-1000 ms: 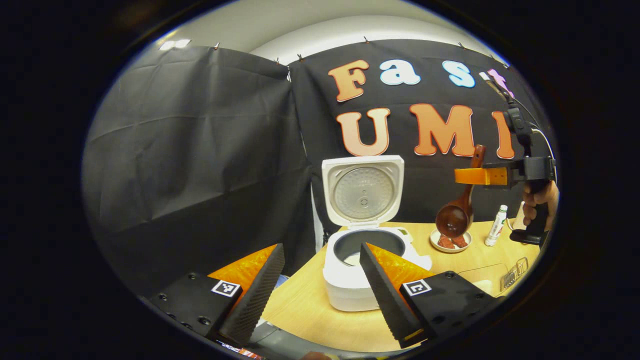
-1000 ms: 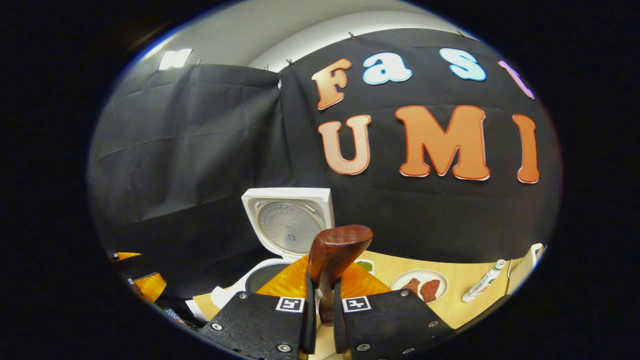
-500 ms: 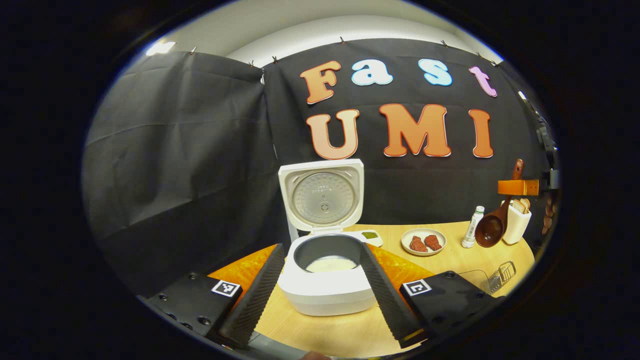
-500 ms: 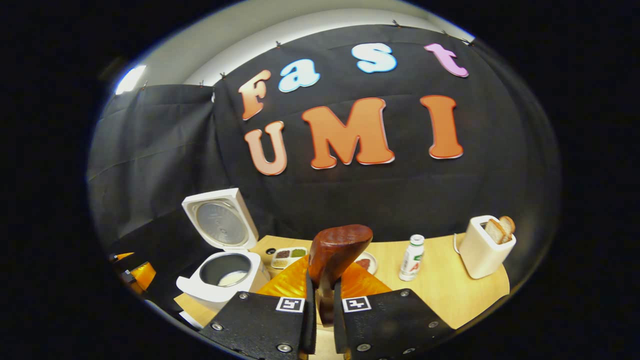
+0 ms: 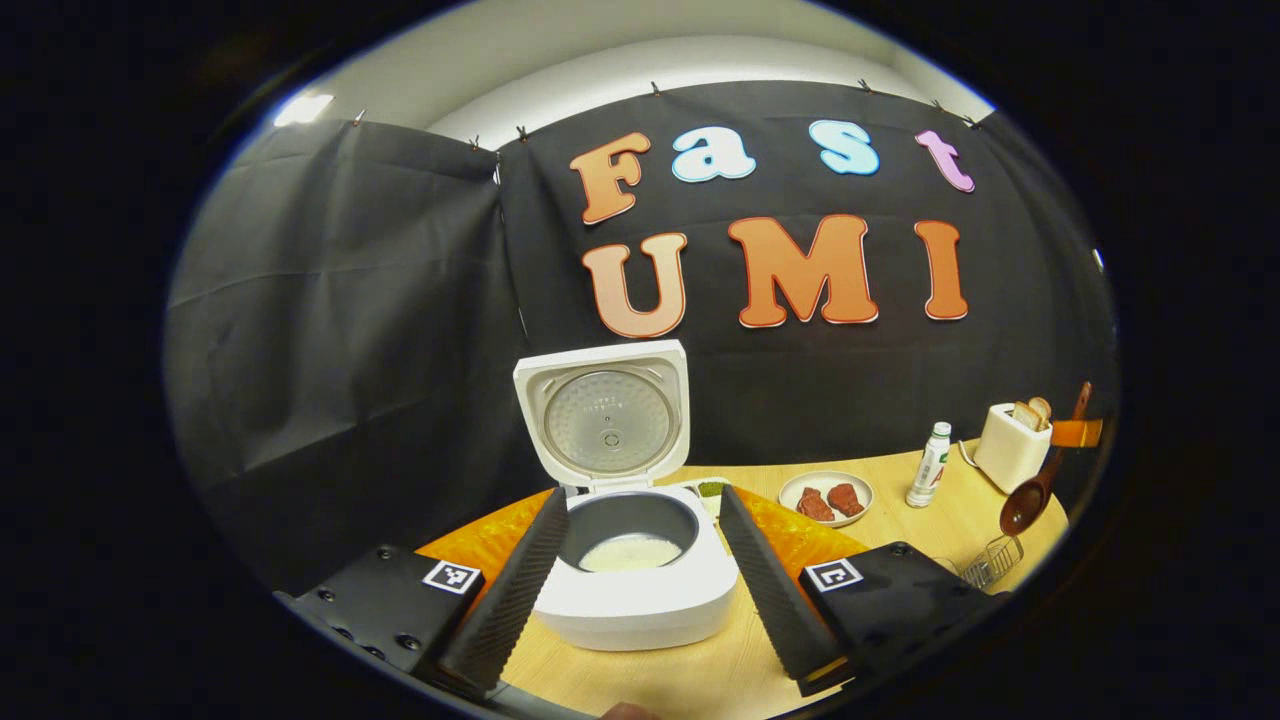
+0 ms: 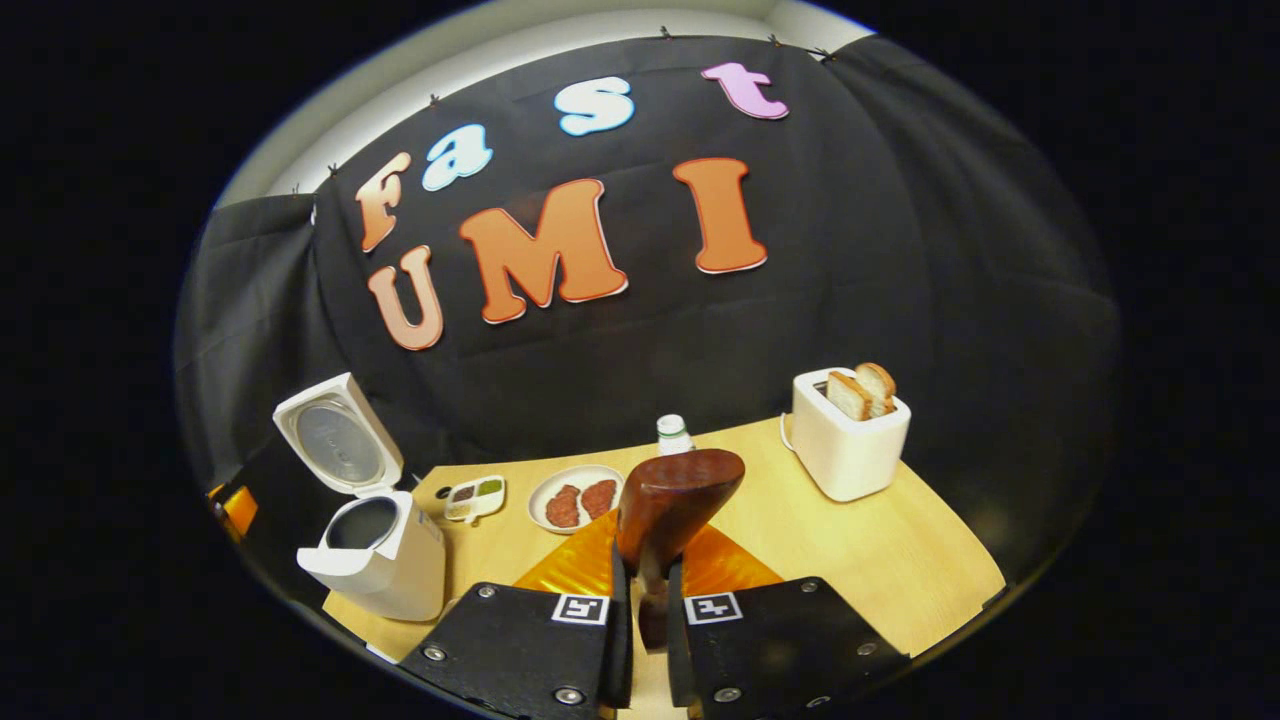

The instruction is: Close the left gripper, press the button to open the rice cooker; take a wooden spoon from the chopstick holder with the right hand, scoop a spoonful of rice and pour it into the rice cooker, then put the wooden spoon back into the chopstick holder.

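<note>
- Left gripper (image 5: 640, 575): fingers spread wide, grasping nothing; rice cooker (image 5: 630, 560) directly ahead between them, lid upright, white rice low in the pot, front base cut by the fingers.
- Right gripper (image 6: 640, 620): clenched on wooden spoon (image 6: 672, 510), handle pinched between both fingers, handle end rising just ahead; bowl out of sight below.
- In the left gripper view, wooden spoon far to the right, bowl hanging down above a wire chopstick holder (image 5: 985, 562), the latter small and partly cropped at the edge.
- Plate (image 6: 575, 497) with two reddish pieces ahead-left of right gripper; contents hard to identify.
- Bottle (image 6: 674, 434) partly hidden behind the spoon handle.
- Toaster (image 6: 848, 440) ahead-right, two slices protruding.
- Small divided dish (image 6: 474, 496) beside the cooker; contents indistinct.
</note>
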